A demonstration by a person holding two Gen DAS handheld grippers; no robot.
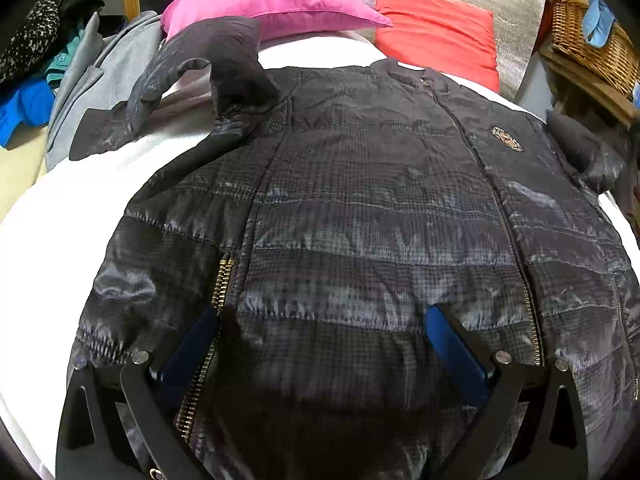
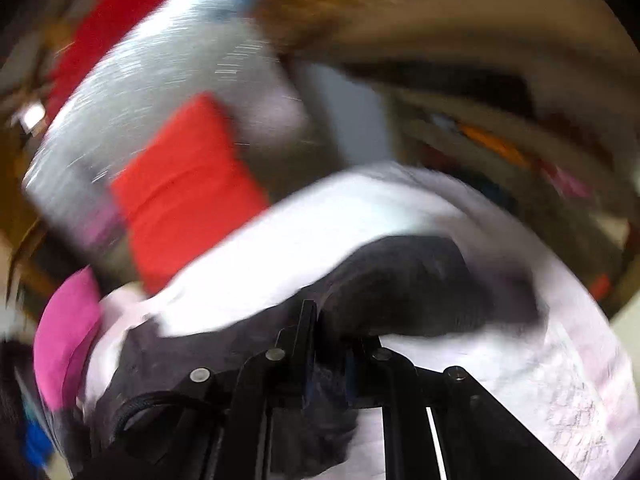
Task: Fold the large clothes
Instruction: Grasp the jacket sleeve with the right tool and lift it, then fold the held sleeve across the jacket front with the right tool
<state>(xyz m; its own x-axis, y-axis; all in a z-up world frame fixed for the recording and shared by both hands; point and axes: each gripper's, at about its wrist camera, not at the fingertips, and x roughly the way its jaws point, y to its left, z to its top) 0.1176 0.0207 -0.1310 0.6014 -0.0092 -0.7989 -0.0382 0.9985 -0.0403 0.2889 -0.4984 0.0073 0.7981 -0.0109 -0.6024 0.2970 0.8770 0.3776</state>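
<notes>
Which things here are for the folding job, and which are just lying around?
For the job:
- dark puffy jacket spread on the white bed
- left gripper, open over the jacket
- right gripper, shut on dark jacket fabric

Just lying about:
- pink pillow
- red pillow
- grey garment
- wicker basket
</notes>
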